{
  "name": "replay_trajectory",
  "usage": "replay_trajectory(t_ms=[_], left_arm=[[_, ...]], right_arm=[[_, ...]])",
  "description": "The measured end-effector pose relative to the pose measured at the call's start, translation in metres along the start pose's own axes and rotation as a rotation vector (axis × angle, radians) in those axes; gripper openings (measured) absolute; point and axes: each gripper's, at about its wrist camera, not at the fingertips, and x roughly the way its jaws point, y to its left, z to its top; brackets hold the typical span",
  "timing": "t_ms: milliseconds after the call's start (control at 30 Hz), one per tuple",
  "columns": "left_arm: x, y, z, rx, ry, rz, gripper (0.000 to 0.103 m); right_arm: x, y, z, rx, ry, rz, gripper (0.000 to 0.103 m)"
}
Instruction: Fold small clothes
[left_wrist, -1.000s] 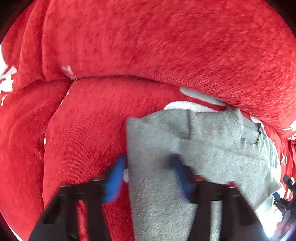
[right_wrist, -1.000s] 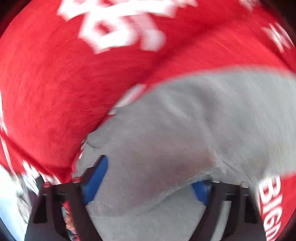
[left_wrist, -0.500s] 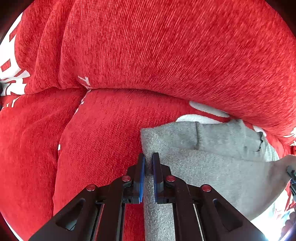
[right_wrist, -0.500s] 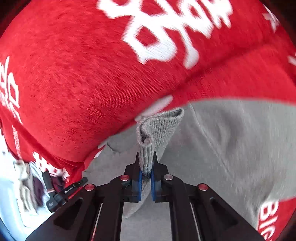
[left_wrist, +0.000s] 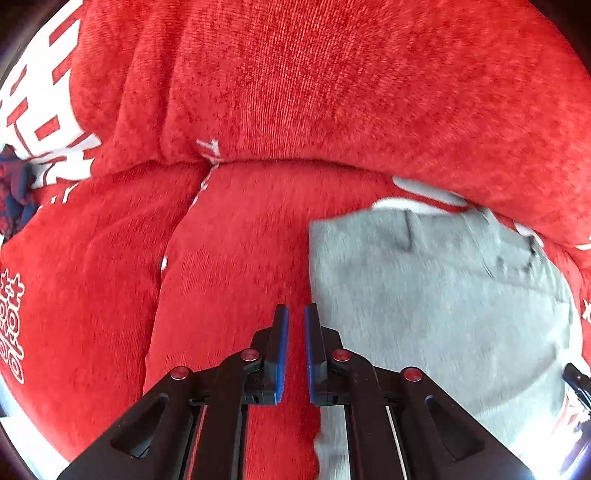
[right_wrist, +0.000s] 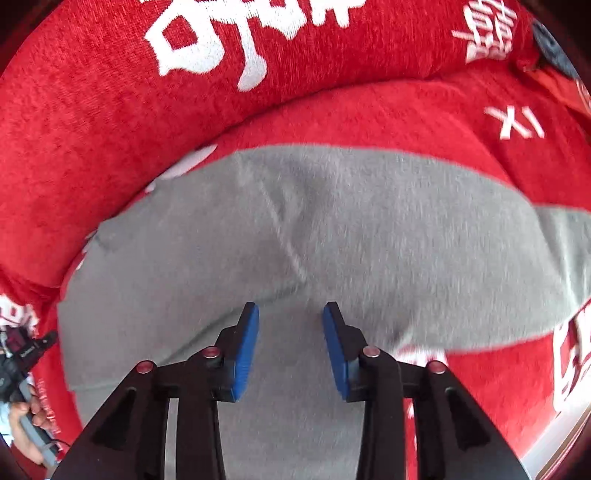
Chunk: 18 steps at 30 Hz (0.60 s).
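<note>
A small grey knit garment (left_wrist: 424, 295) lies flat on a red sofa seat, against the back cushion. It also fills the middle of the right wrist view (right_wrist: 332, 229). My left gripper (left_wrist: 295, 314) is over bare red seat just left of the garment's left edge, its blue pads a narrow gap apart with nothing between them. My right gripper (right_wrist: 290, 314) hovers over the garment's near part, open and empty.
The red sofa back cushion (left_wrist: 332, 92) with white lettering (right_wrist: 221, 44) rises behind the garment. A seam between seat cushions (left_wrist: 166, 266) runs left of the left gripper. A dark patterned cloth (left_wrist: 14, 192) lies at the far left.
Both grippers were shut on the grey garment half a second ago. Both have let go; the garment now lies flat. The left gripper has shifted left off the cloth.
</note>
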Motion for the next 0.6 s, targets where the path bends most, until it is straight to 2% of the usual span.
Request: replay_trajectory(t_ms=[100, 233, 300, 467, 600], left_arm=[[-0.015, -0.002, -0.018, 0.013, 0.009, -0.037, 0.01], [-0.026, -0.005, -0.046, 0.05, 0.021, -0.064, 0.01], [-0.028, -0.006, -0.058, 0.071, 0.024, -0.068, 0.01], [-0.021, -0.004, -0.081, 0.101, 0.057, -0.108, 0.01], [-0.021, -0.009, -0.091, 0.137, 0.056, -0.158, 0.01]], right_arm=[[0.0, 0.002, -0.016, 0.037, 0.03, 0.034, 0.04], [0.004, 0.007, -0.035, 0.073, 0.097, 0.137, 0.041], [0.003, 0.022, -0.045, 0.07, 0.127, 0.202, 0.046], [0.02, 0.076, -0.067, 0.064, 0.219, 0.438, 0.047], [0.046, 0.124, -0.075, 0.062, 0.269, 0.532, 0.047]])
